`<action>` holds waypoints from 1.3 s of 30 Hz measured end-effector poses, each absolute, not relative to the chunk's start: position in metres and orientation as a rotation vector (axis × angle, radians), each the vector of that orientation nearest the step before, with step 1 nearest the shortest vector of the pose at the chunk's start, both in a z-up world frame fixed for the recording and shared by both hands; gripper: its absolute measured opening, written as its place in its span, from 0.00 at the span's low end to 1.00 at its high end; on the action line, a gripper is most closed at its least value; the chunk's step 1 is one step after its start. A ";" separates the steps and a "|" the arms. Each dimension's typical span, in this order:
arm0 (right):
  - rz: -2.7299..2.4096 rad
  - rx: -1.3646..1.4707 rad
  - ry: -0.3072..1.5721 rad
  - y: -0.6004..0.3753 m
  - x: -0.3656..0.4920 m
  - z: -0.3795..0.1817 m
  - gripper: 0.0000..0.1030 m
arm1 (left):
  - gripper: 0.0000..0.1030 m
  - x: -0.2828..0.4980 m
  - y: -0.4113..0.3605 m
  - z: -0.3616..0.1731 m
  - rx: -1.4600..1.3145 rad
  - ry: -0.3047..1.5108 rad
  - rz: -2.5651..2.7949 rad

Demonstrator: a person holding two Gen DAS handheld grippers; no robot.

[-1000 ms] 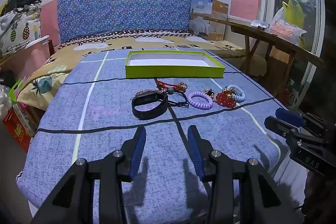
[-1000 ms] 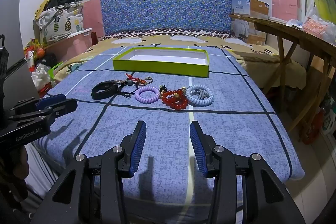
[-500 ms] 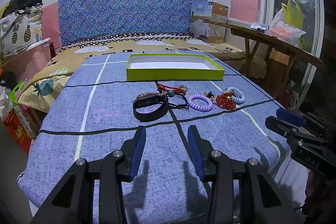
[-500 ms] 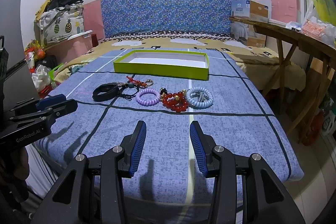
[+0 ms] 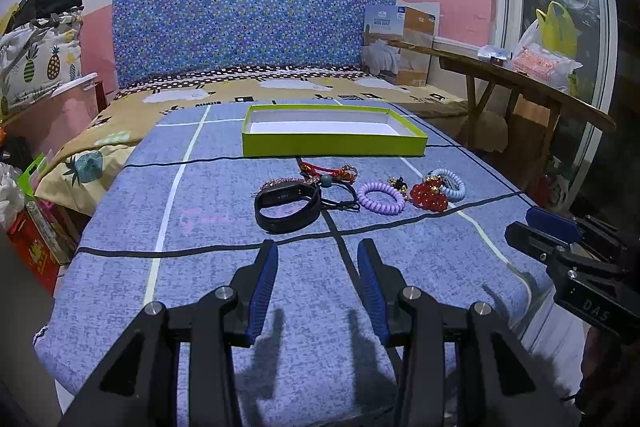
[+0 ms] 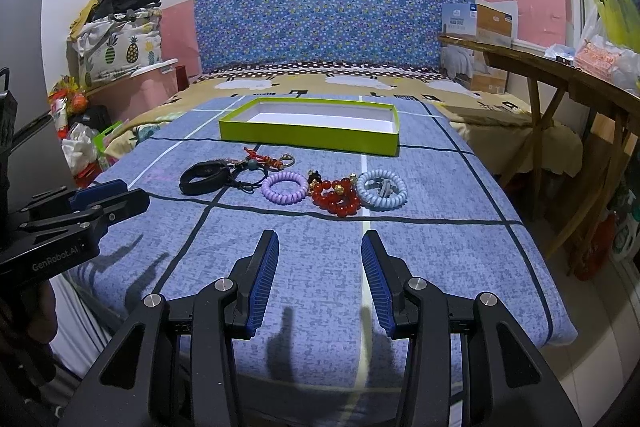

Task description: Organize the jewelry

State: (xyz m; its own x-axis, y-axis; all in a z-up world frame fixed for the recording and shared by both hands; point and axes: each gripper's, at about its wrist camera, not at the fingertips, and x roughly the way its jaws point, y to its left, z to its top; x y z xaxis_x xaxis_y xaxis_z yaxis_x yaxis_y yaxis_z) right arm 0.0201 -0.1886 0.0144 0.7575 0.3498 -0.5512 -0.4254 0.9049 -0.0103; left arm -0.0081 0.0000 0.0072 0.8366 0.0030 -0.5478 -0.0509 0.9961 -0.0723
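Observation:
A row of jewelry lies on the blue bedcover: a black wristband (image 5: 287, 207) (image 6: 202, 177), a red cord charm (image 5: 328, 172) (image 6: 264, 159), a purple coil band (image 5: 381, 197) (image 6: 285, 187), a red bead bracelet (image 5: 429, 195) (image 6: 335, 199) and a pale blue coil band (image 5: 450, 183) (image 6: 382, 189). Behind them sits an empty lime-green tray (image 5: 334, 147) (image 6: 308, 139). My left gripper (image 5: 317, 269) hangs open, short of the wristband. My right gripper (image 6: 319, 261) is open too, short of the beads. Nothing is between either pair of fingers.
The blue bedcover (image 5: 224, 267) ends at a near edge below both grippers. A wooden bench (image 6: 560, 83) with bags stands to the right. Bags and boxes (image 6: 80, 147) crowd the floor on the left. A patterned headboard (image 5: 256, 19) closes the far end.
Both grippers have tilted or lowered slightly, so the jewelry and tray sit a little lower in each view. Nothing on the bed has moved.

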 end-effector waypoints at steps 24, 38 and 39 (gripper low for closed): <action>0.421 -0.153 0.577 -0.185 0.033 0.014 0.43 | 0.42 0.011 0.014 0.002 -0.134 0.597 0.021; 0.398 -0.148 0.655 -0.192 0.096 0.009 0.43 | 0.42 0.063 0.047 -0.010 -0.143 0.674 0.131; 0.396 -0.145 0.665 -0.193 0.103 0.008 0.43 | 0.42 0.067 0.048 -0.011 -0.146 0.683 0.132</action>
State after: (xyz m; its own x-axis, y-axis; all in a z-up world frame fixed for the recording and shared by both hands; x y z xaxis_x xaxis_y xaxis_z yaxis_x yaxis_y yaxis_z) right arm 0.1026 -0.1930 0.0081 0.7154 0.3109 -0.6258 -0.4023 0.9155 -0.0050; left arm 0.0670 0.0483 -0.0114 0.7680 0.0737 -0.6362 -0.1691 0.9814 -0.0905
